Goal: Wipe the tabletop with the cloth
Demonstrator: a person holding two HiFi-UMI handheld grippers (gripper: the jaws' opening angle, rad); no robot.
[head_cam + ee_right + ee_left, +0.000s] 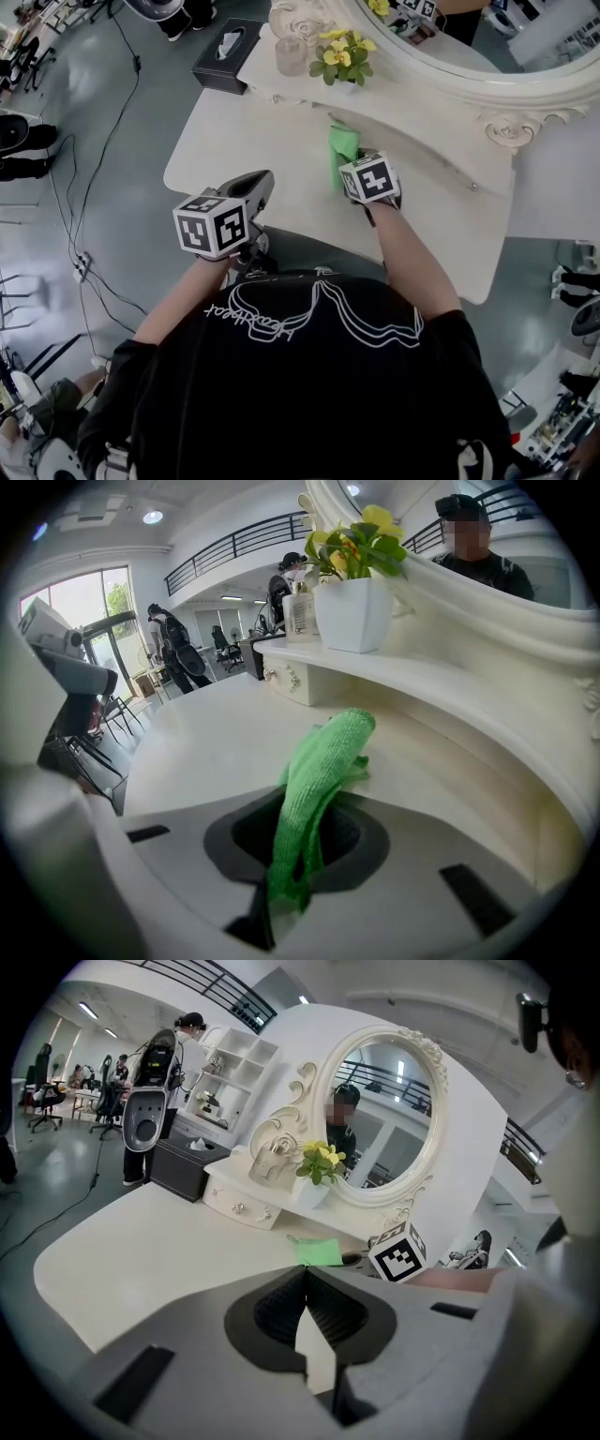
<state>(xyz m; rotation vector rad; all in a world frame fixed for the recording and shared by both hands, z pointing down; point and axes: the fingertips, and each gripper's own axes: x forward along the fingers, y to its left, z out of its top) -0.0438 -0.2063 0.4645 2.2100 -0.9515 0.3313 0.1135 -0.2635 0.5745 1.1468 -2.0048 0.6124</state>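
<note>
A white vanity tabletop (253, 141) lies below an oval mirror (450, 42). A black tissue box (225, 56) holds tissues, and a white pot (354, 611) holds yellow flowers (361, 532). The right gripper (298, 822) clamps the green cloth (319, 761), which rests on the tabletop. The left gripper (305, 1274) is clenched and empty.

A bright, high hall around a white dressing table

The pale surface (253, 141) stands on a glossy grey floor (122, 122) crossed by black cables (82, 264). At its back a raised ledge with small drawers (248, 1206) carries an oval mirror (394, 1082) in a carved white frame, a white pot of yellow flowers (354, 583) and, at the end, a black tissue box (225, 54). Beyond are a white shelf unit (234, 1072), office chairs (45, 1101), dark balcony railings (234, 541), tall windows (108, 602) and a round ceiling light (155, 517).
</note>
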